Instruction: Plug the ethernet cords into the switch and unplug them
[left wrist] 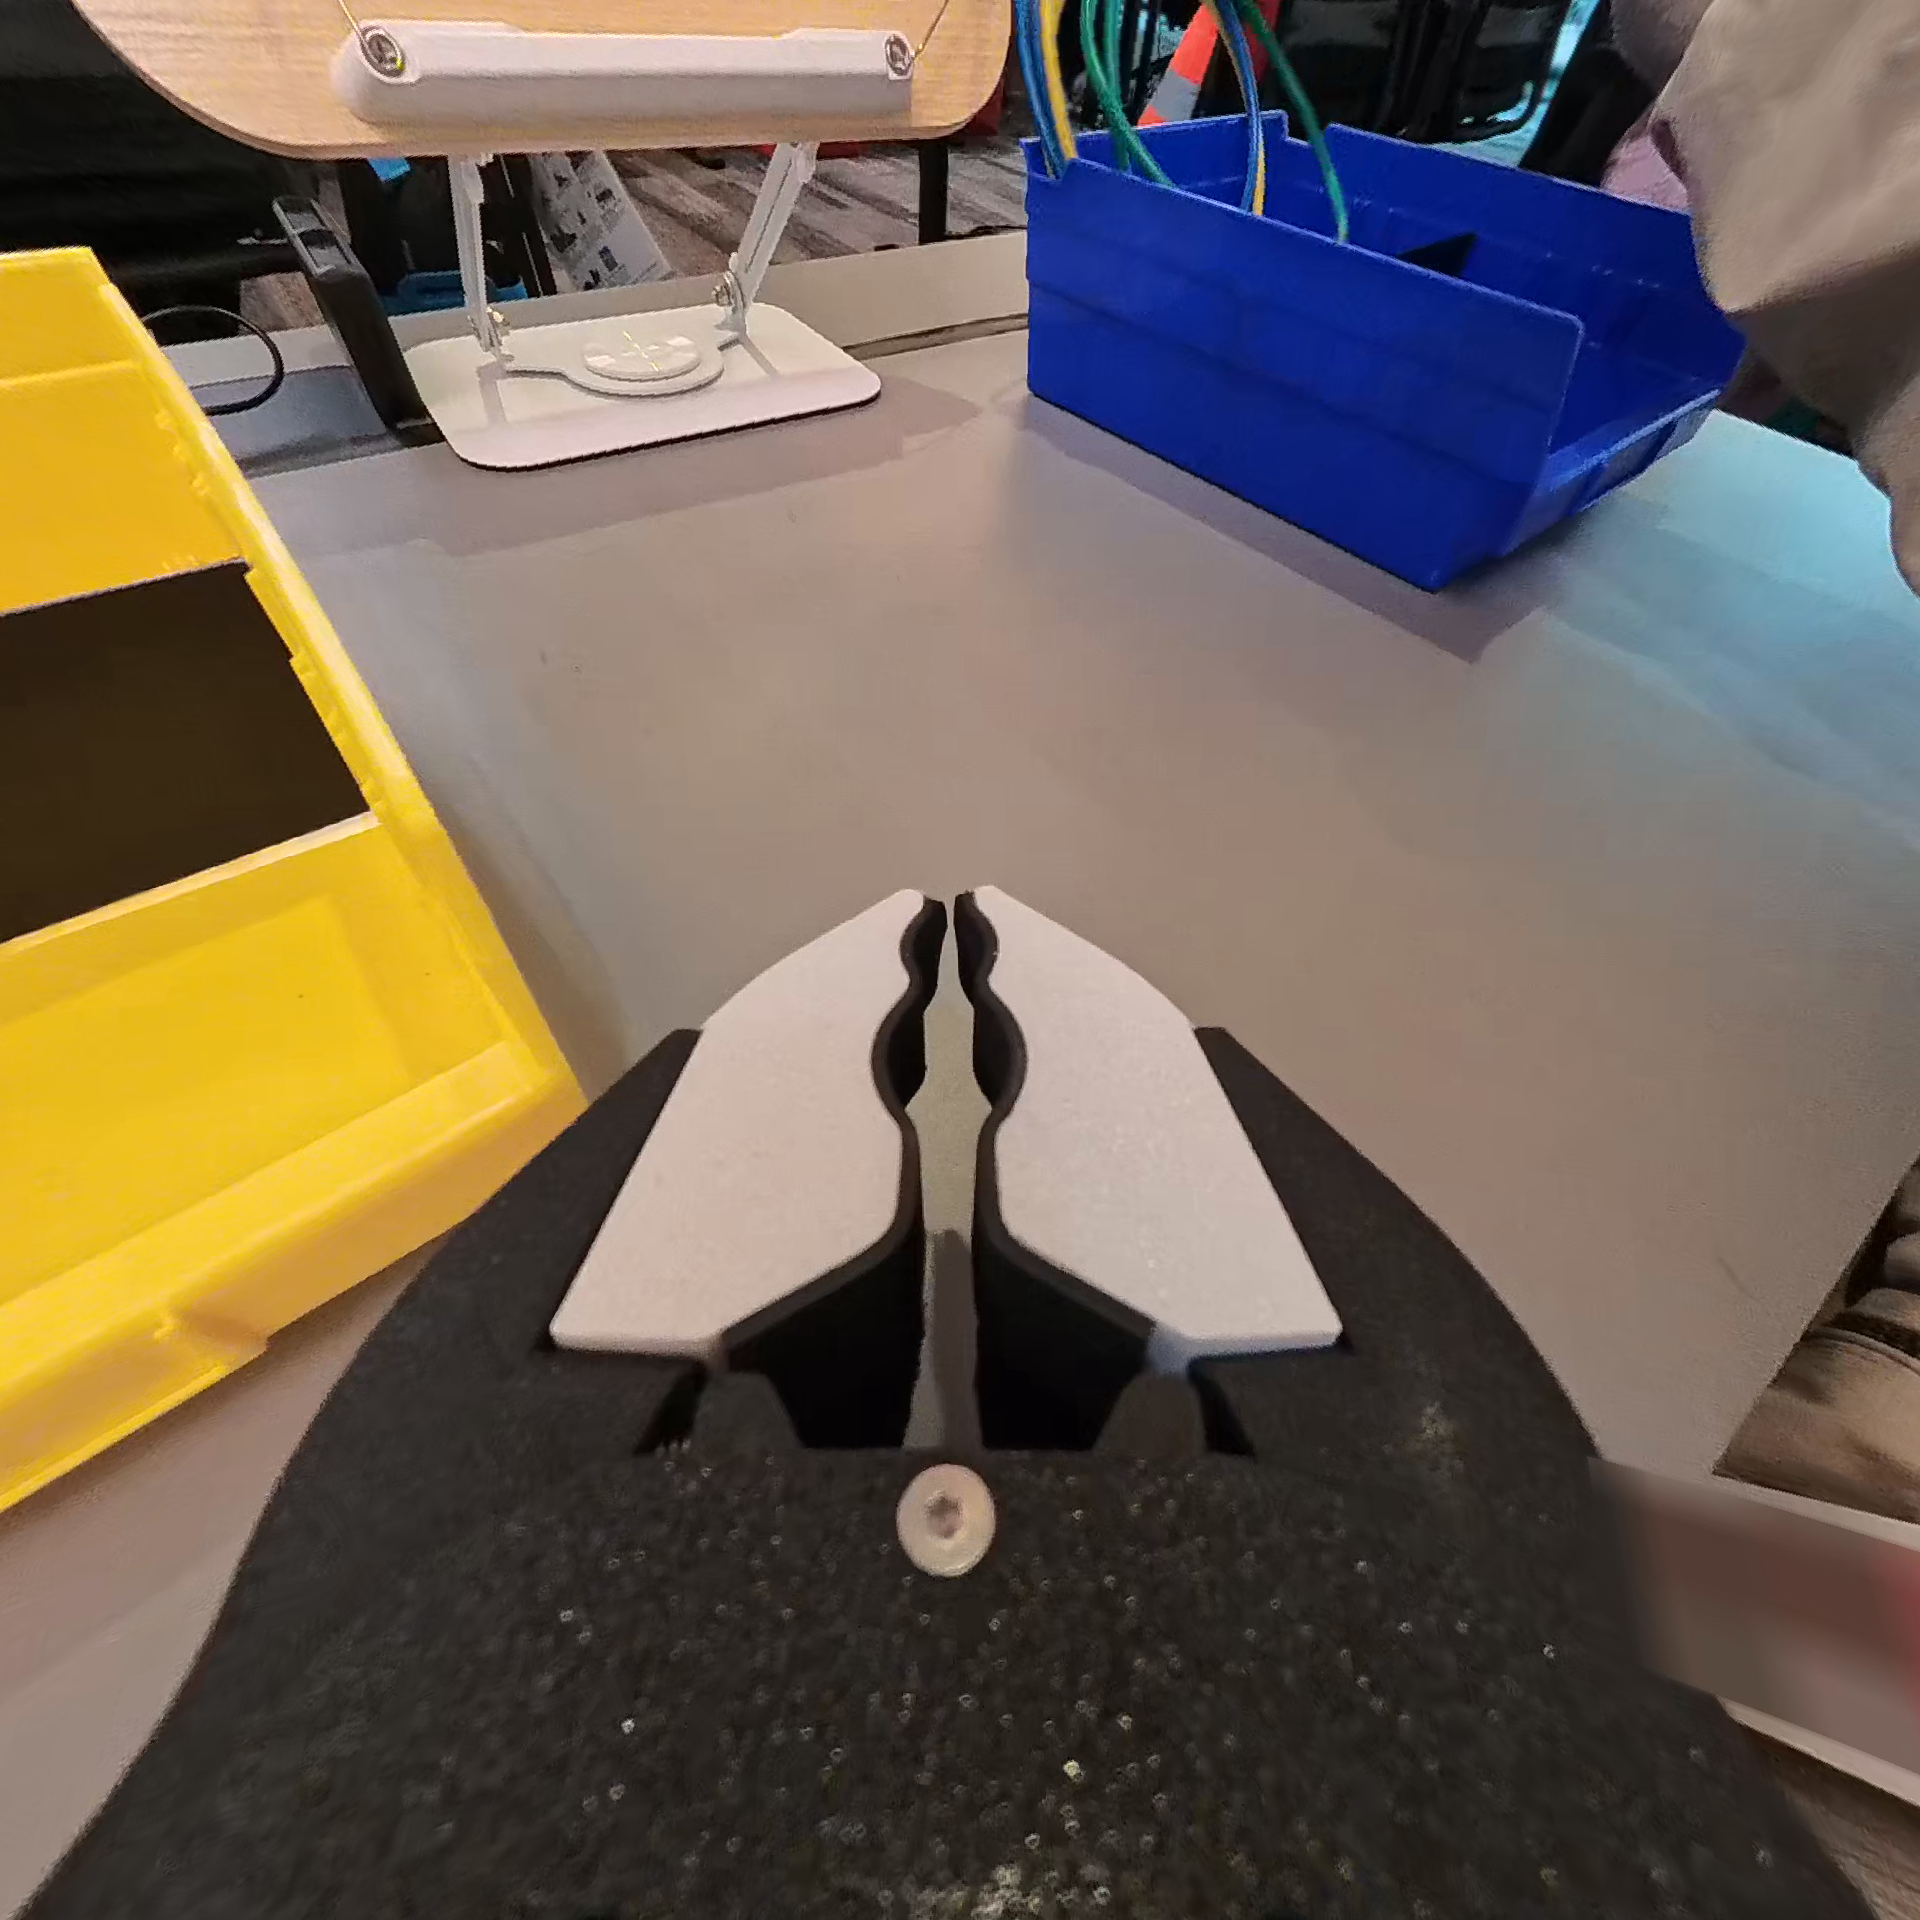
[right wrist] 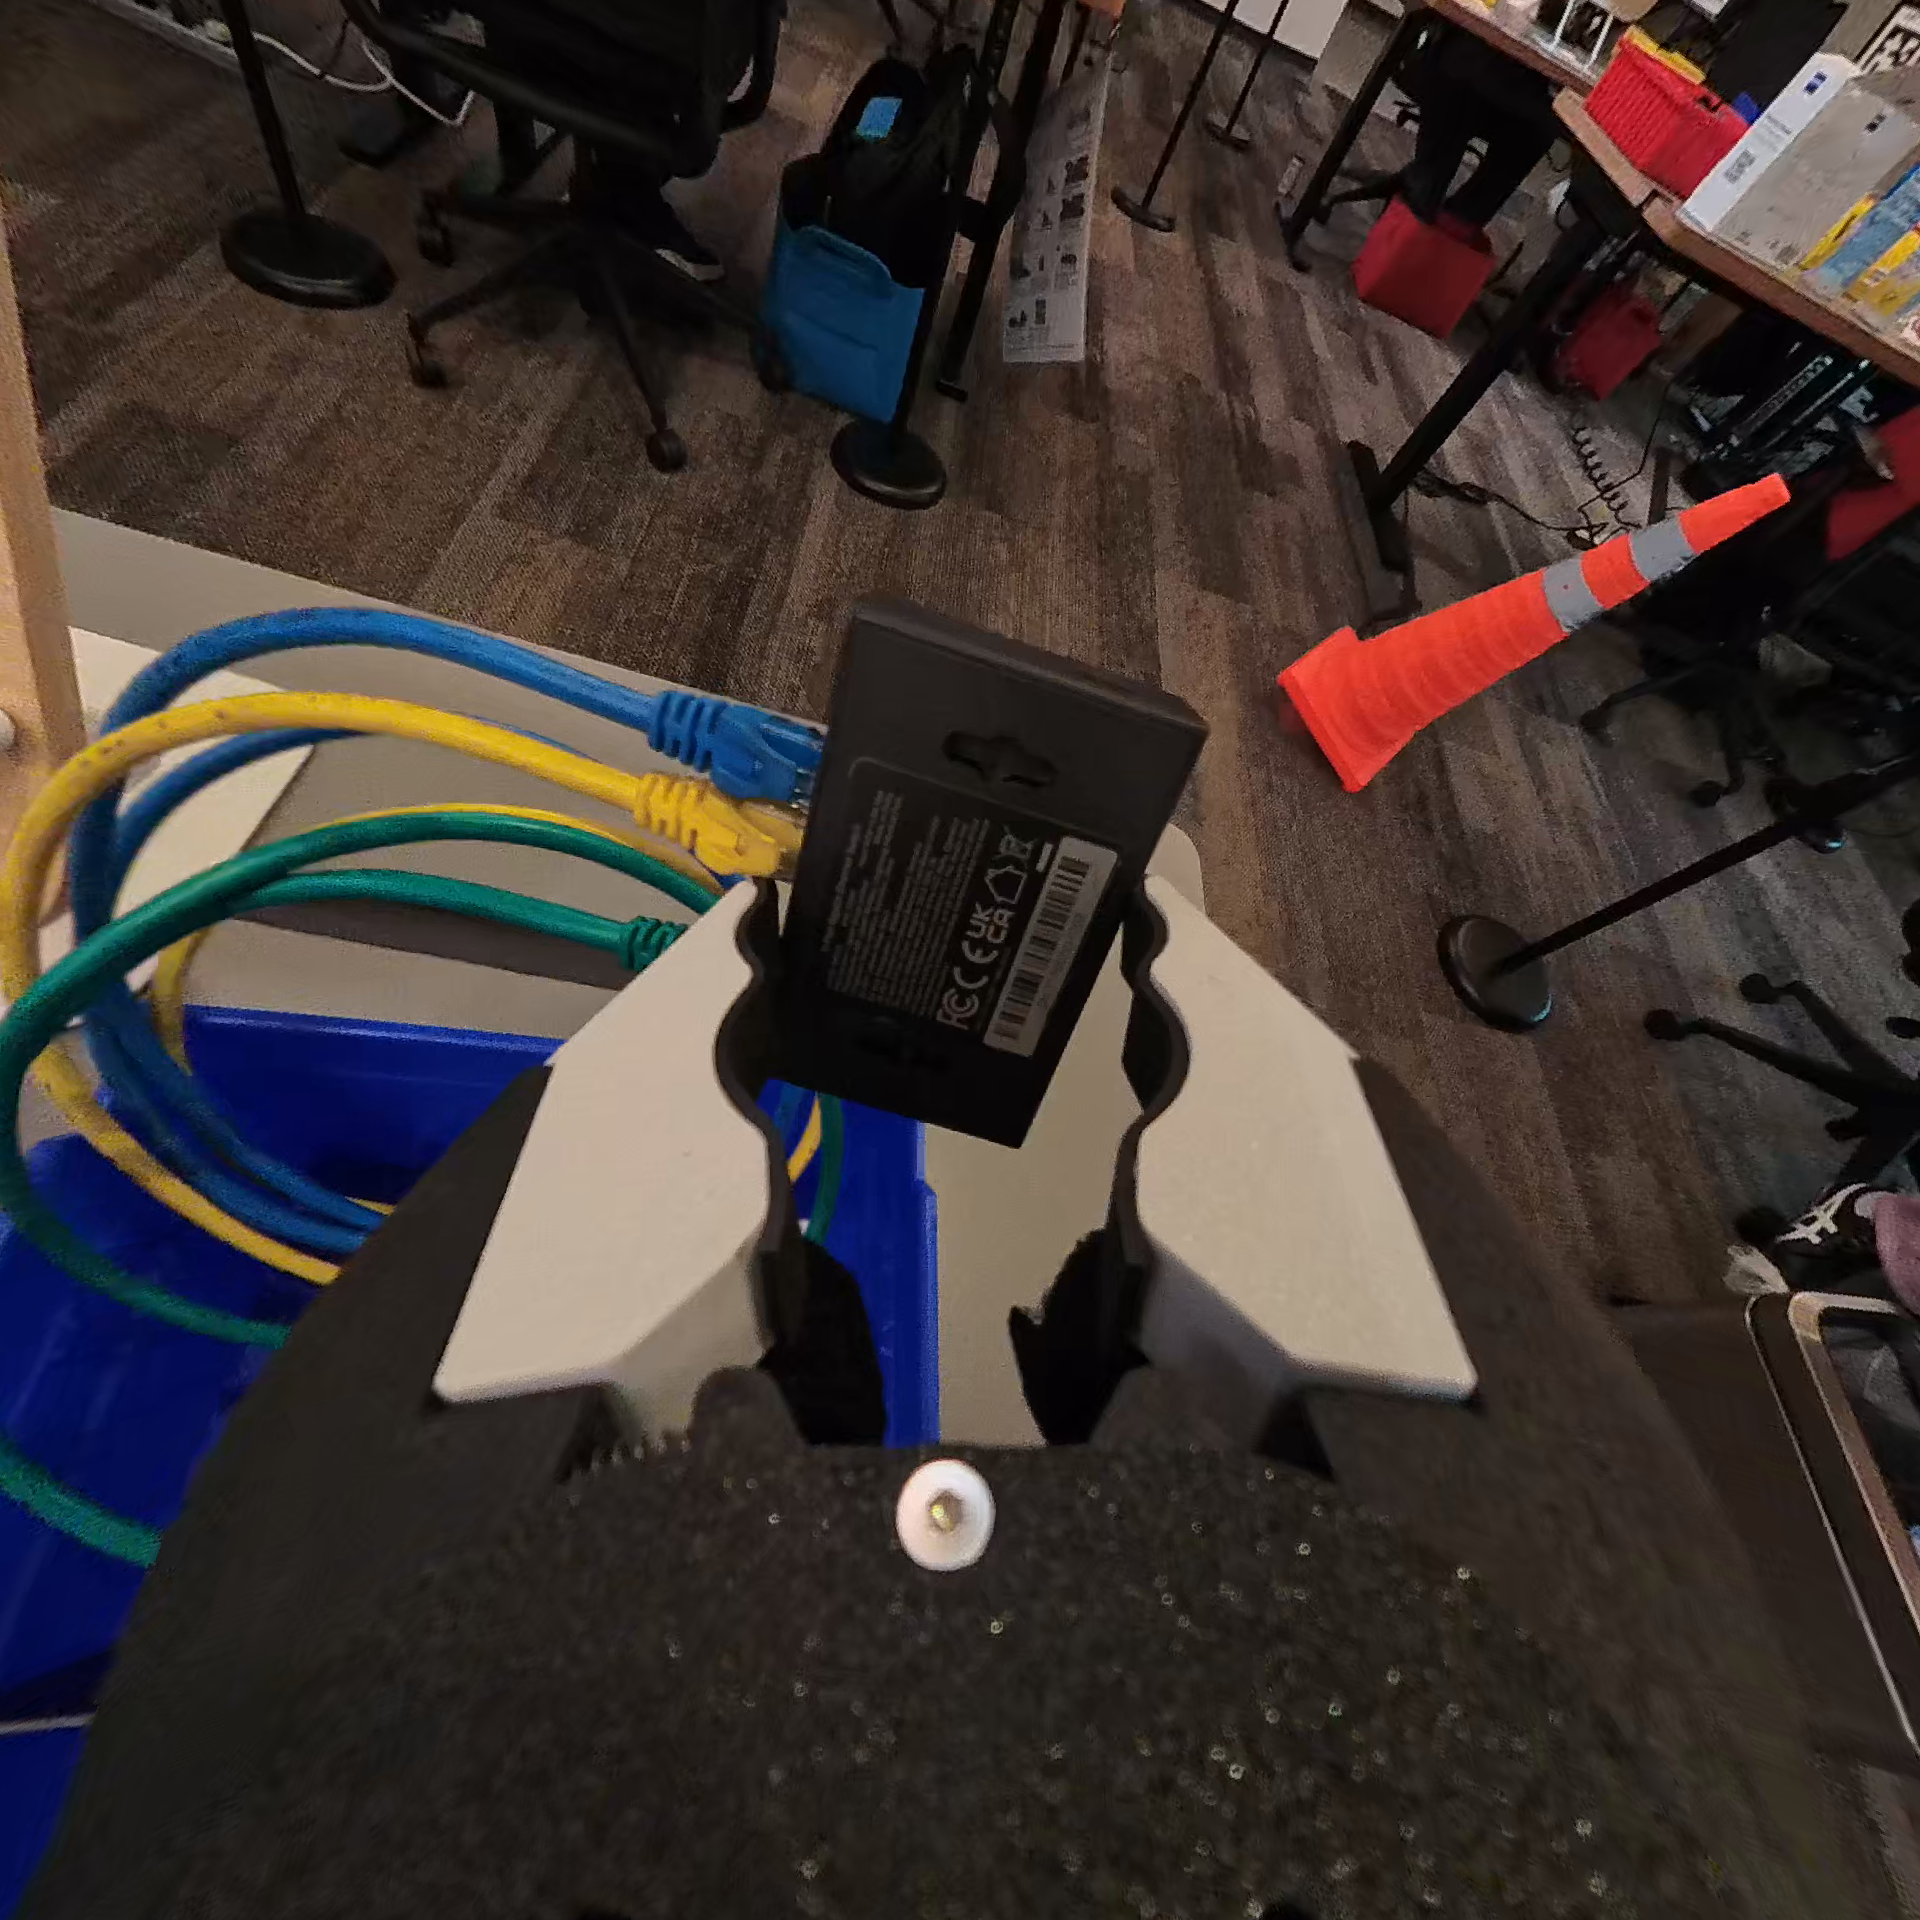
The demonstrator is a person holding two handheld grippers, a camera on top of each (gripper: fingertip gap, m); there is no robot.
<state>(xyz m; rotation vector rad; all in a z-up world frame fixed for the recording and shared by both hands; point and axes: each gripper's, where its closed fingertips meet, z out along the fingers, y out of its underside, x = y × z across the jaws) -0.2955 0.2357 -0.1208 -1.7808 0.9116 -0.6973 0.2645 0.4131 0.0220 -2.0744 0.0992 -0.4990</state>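
My right gripper [right wrist: 948, 914] is shut on a black switch [right wrist: 987, 831] and holds it in the air, label side toward the camera. A blue cord [right wrist: 727, 743], a yellow cord [right wrist: 707, 821] and a green cord [right wrist: 644, 935] are plugged into its left side. The cords loop down into a blue bin [right wrist: 260, 1081] below. My left gripper [left wrist: 951, 909] is shut and empty, low over the grey table [left wrist: 1039, 727]. The blue bin [left wrist: 1299, 364] with the cords [left wrist: 1247, 104] rising out of it shows at the far right in the left wrist view.
A yellow bin [left wrist: 208, 987] with a black divider lies at the left. A white stand [left wrist: 644, 374] under a wooden board stands at the back. A person's sleeve [left wrist: 1808, 208] is at the upper right. An orange cone [right wrist: 1507, 634], chairs and stands are on the floor beyond the table. Spacing between my two grippers at the tips: around 60 centimeters.
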